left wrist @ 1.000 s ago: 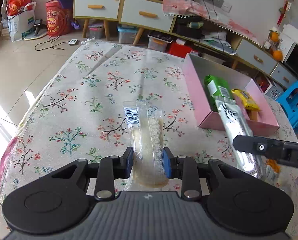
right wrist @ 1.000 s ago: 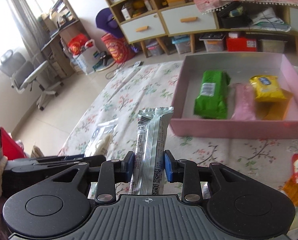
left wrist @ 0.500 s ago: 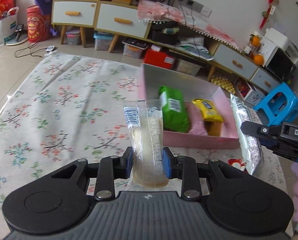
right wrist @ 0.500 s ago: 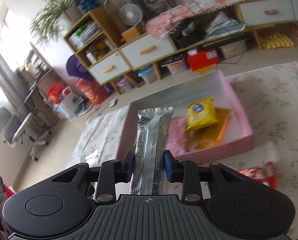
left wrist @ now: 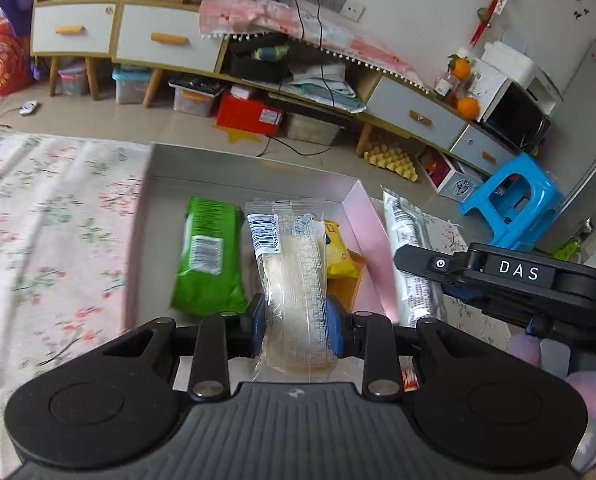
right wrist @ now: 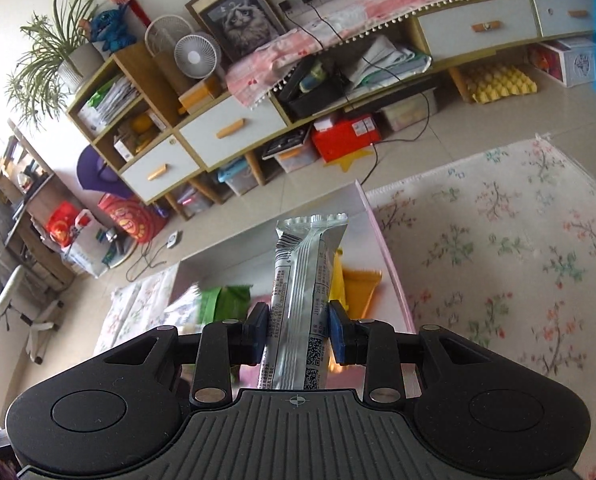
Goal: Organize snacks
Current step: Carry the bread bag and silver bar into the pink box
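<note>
My left gripper [left wrist: 296,326] is shut on a clear-wrapped pale pastry [left wrist: 294,280] and holds it above the near end of the pink box [left wrist: 367,216]. The box holds a green packet [left wrist: 208,256], a yellow packet [left wrist: 337,254] and an orange packet [left wrist: 347,286]. My right gripper [right wrist: 296,330] is shut on a silver snack bar [right wrist: 299,284] above the same box [right wrist: 383,252]. In the left wrist view, the right gripper's body [left wrist: 513,276] holds the bar [left wrist: 411,248] just right of the box wall.
The box lies on a floral tablecloth [left wrist: 50,232], which stretches left of it and also right of it [right wrist: 505,248]. A red-and-white packet [left wrist: 409,378] lies near the left gripper. A blue stool [left wrist: 509,208] and low cabinets [left wrist: 170,40] stand beyond the table.
Both grippers have moved toward and over the pink box with their snacks still held. The box now fills the middle of both views, and the right gripper has tilted upward.
</note>
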`<state>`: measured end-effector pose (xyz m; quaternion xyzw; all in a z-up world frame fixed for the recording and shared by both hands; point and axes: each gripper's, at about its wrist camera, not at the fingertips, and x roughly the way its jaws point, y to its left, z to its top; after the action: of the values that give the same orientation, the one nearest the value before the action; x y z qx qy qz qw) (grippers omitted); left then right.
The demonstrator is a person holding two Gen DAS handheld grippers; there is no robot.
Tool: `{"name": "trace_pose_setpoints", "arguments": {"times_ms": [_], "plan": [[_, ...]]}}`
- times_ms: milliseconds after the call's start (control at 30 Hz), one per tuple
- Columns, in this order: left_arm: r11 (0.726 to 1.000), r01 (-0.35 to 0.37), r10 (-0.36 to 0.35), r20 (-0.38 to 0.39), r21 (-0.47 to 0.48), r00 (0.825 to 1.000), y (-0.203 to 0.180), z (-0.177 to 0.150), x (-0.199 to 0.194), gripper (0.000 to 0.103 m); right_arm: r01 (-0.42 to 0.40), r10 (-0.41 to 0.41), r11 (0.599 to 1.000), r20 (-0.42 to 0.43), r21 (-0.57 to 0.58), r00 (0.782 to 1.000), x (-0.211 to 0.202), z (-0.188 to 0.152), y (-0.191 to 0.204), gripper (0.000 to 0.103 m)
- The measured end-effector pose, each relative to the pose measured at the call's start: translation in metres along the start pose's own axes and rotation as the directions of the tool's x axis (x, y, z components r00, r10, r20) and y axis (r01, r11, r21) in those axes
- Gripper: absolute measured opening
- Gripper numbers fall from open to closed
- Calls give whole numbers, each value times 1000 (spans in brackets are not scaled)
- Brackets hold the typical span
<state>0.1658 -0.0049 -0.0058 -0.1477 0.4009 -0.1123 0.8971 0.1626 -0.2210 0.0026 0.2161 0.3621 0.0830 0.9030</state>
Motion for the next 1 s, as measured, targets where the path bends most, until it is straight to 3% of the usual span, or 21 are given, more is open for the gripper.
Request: {"name": "trace_pose_setpoints", "arguments": {"times_ms": [467, 1000], "plan": [[992, -119, 119, 8, 45, 993, 8, 11, 41, 28, 44, -45, 999, -7, -30, 999, 49, 9, -18, 31], [991, -106, 103, 36, 86, 994, 2, 29, 65, 29, 62, -62, 996, 14, -65, 998, 64, 10, -23, 31]]}}
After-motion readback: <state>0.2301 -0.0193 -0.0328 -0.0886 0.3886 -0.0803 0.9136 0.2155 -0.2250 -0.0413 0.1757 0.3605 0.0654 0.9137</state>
